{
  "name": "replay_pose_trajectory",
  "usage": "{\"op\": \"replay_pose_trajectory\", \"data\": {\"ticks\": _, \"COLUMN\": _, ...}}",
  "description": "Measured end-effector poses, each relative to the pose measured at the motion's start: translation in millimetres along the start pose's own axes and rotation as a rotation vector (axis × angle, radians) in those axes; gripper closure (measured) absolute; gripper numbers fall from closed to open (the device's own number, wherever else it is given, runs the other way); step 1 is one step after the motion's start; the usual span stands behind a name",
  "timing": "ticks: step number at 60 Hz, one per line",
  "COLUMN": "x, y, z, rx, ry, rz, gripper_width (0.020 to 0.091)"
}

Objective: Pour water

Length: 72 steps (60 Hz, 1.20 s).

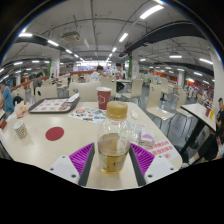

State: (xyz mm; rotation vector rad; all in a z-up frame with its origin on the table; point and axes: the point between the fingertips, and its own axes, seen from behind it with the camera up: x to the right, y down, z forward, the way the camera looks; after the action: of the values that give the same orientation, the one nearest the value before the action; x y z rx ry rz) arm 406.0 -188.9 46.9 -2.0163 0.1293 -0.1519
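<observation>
Gripping: the hand-held gripper (113,158) has both purple pads (81,157) pressed to the sides of a clear glass jar (113,146), so it is clenched on the jar.
Jar: upright between the fingers, holding pale yellowish liquid, its open mouth at the far end of the fingers.
Second vessel: a glass cup (117,110) with amber liquid shows just beyond the jar's rim; whether it touches the jar cannot be told.
Red cup: a red paper cup (104,97) stands farther off, left of the amber one, apart from it.
Tabletop: a pale round tabletop (60,115) carries all of these.
Left side: a dark red round coaster (54,133) lies on the tabletop left of the fingers; farther left stands a small patterned cup (20,130).
Far left: a tray (54,104) with flat items rests near the table's far edge.
Right side: a small grey object (148,141) sits just right of the jar, too small to identify.
Surroundings: a large hall with chairs (160,100), other tables and ceiling strip lights (124,37).
</observation>
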Motion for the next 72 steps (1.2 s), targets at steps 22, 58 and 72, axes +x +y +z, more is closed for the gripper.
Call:
{"op": "replay_pose_trajectory", "data": {"ticks": 22, "x": 13.1, "y": -5.2, "z": 15.0, "rx": 0.02, "ry": 0.057, "rz": -0.013, "gripper_width": 0.0714}}
{"op": "replay_pose_trajectory", "data": {"ticks": 58, "x": -104.5, "y": -207.6, "z": -6.0, "rx": 0.231, "ry": 0.387, "rz": -0.992, "gripper_width": 0.0714}}
{"op": "replay_pose_trajectory", "data": {"ticks": 72, "x": -248.0, "y": -206.7, "z": 5.7, "rx": 0.346, "ry": 0.411, "rz": -1.578, "gripper_width": 0.0715}}
